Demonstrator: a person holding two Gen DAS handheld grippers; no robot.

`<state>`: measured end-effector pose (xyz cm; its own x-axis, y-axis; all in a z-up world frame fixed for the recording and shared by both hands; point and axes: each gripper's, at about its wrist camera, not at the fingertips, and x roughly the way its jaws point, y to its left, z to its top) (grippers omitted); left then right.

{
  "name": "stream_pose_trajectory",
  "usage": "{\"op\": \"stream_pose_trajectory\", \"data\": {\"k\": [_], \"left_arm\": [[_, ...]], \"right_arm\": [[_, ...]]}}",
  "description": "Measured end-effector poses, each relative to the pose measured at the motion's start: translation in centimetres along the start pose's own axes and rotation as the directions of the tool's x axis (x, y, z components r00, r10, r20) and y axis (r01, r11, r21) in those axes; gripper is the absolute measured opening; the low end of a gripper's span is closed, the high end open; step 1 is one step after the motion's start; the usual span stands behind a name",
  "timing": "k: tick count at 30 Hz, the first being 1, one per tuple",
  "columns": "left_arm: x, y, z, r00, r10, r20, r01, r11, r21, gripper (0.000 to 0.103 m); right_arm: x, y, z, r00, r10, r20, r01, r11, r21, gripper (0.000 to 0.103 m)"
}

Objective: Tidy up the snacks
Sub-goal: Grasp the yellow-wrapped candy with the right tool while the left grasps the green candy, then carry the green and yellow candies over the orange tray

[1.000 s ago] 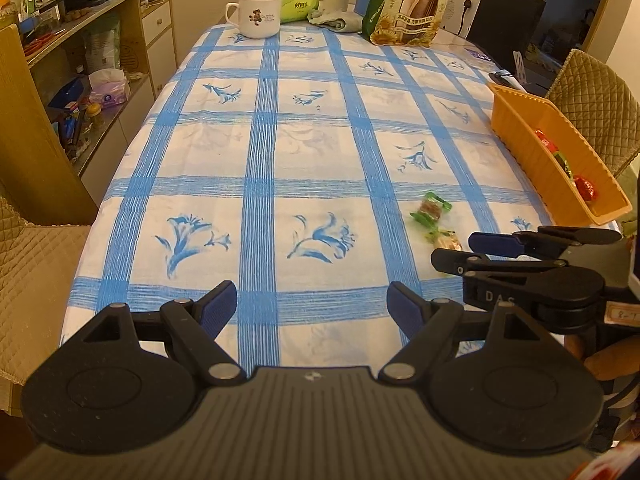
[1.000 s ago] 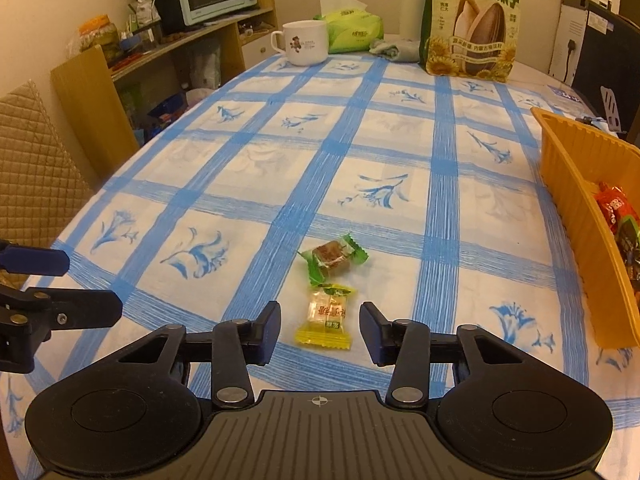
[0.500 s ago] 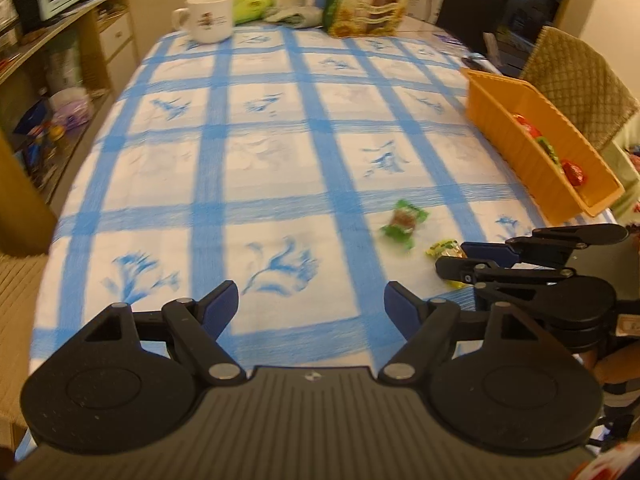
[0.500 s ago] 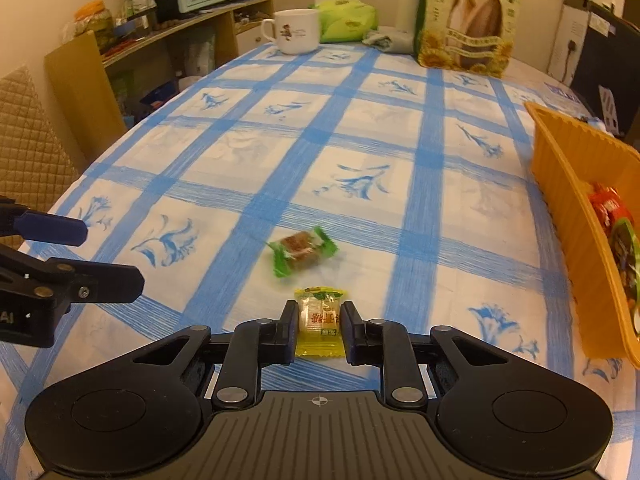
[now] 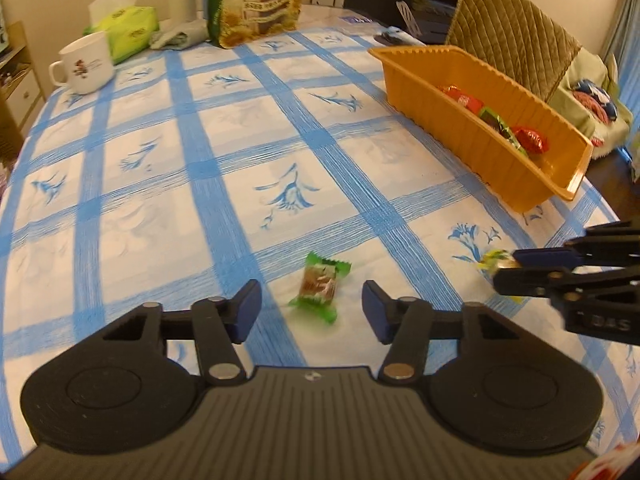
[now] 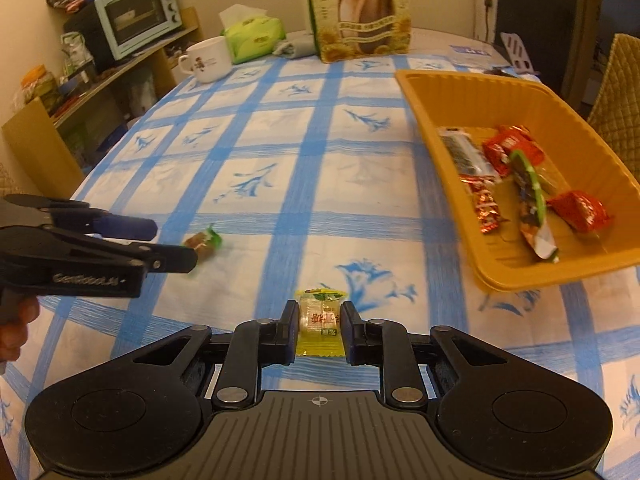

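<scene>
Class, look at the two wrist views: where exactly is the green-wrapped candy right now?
In the left wrist view the green-wrapped candy lies on the tablecloth between the left gripper fingers, untouched, left of the right gripper.

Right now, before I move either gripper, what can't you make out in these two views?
- Left wrist view: yellow candy blurred, mostly hidden by right gripper.
- Right wrist view: green candy blurred, partly behind left gripper; contact with it unclear.
- Orange tray: far-right side cut by the right wrist view's edge; small wrapper print unreadable.
</scene>
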<state>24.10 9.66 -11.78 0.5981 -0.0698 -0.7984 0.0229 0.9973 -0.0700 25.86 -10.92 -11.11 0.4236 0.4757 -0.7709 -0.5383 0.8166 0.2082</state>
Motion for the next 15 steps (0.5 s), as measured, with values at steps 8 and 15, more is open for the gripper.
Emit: {"op": "stream_pose_trajectory", "data": {"k": [8, 15], "left_arm": [[2.0, -0.3, 0.8, 0.999, -0.010, -0.045, 0.010, 1.000, 0.008, 0.028], [1.0, -0.5, 0.2, 0.998, -0.023, -0.051, 0.023, 1.000, -0.014, 0.018]], "right_arm": [[-1.1, -1.1, -0.7, 1.000, -0.009, 0.001, 0.009, 1.000, 0.030, 0.022], [-1.9, -0.7, -0.4, 1.000, 0.001, 0.012, -0.001, 1.000, 0.023, 0.022]]}}
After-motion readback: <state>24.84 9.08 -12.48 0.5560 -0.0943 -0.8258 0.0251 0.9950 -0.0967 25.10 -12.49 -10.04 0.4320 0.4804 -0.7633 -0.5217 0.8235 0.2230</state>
